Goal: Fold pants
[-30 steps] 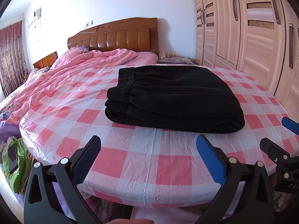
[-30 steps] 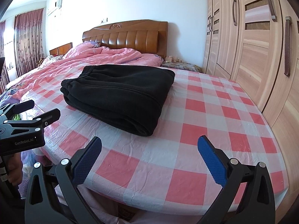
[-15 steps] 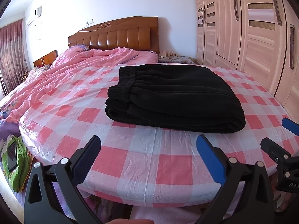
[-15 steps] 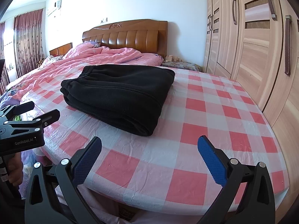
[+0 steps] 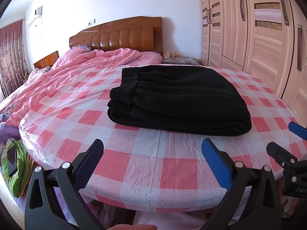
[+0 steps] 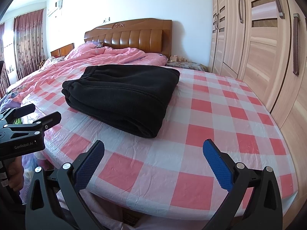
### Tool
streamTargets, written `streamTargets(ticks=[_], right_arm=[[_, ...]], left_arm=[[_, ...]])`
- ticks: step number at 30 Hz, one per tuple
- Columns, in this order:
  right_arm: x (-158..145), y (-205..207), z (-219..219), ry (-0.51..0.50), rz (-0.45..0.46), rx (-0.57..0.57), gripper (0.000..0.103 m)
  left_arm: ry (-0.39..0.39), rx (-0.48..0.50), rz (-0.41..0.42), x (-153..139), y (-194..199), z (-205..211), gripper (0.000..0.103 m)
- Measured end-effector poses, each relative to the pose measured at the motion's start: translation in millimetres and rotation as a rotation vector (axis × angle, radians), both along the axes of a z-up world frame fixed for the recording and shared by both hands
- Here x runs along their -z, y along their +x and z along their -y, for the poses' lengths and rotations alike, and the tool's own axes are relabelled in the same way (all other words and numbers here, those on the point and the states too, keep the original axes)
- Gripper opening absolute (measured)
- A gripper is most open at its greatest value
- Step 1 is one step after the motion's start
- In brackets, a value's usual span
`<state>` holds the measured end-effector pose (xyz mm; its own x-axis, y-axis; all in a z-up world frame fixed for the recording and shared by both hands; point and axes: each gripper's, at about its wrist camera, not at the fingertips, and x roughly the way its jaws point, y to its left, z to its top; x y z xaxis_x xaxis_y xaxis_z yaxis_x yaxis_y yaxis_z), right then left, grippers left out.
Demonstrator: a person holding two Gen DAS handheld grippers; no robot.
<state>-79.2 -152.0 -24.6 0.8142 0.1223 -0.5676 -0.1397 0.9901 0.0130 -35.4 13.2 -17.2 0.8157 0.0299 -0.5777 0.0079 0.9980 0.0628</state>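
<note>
Black pants [image 5: 180, 97] lie folded in a thick rectangle on the pink-and-white checked cover of the bed [image 5: 145, 164], waistband at the left. They also show in the right wrist view [image 6: 122, 95]. My left gripper [image 5: 152, 147] is open and empty, held over the bed's near edge, short of the pants. My right gripper [image 6: 153, 147] is open and empty, also near the front edge, to the right of the pants. Each gripper shows at the edge of the other's view.
A rumpled pink quilt [image 5: 80, 71] and a wooden headboard [image 5: 119, 34] lie beyond the pants. A tall wooden wardrobe [image 5: 259, 28] stands along the right. A green bag [image 5: 15, 164] sits on the floor at the left.
Both grippers have stayed open and nearly still. The pants have not moved.
</note>
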Motion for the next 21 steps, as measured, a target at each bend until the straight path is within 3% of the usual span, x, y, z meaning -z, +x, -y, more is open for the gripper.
streamTargets(ticks=[9, 21], right_arm=[[2.5, -2.1, -2.4, 0.001, -0.003, -0.002, 0.099], [5.2, -2.3, -0.2, 0.017, -0.018, 0.003, 0.099]], left_arm=[[0.001, 0.046, 0.004, 0.4, -1.4, 5.3, 0.102], [-0.026, -0.012, -0.053, 8.7, 7.8, -9.0, 0.102]])
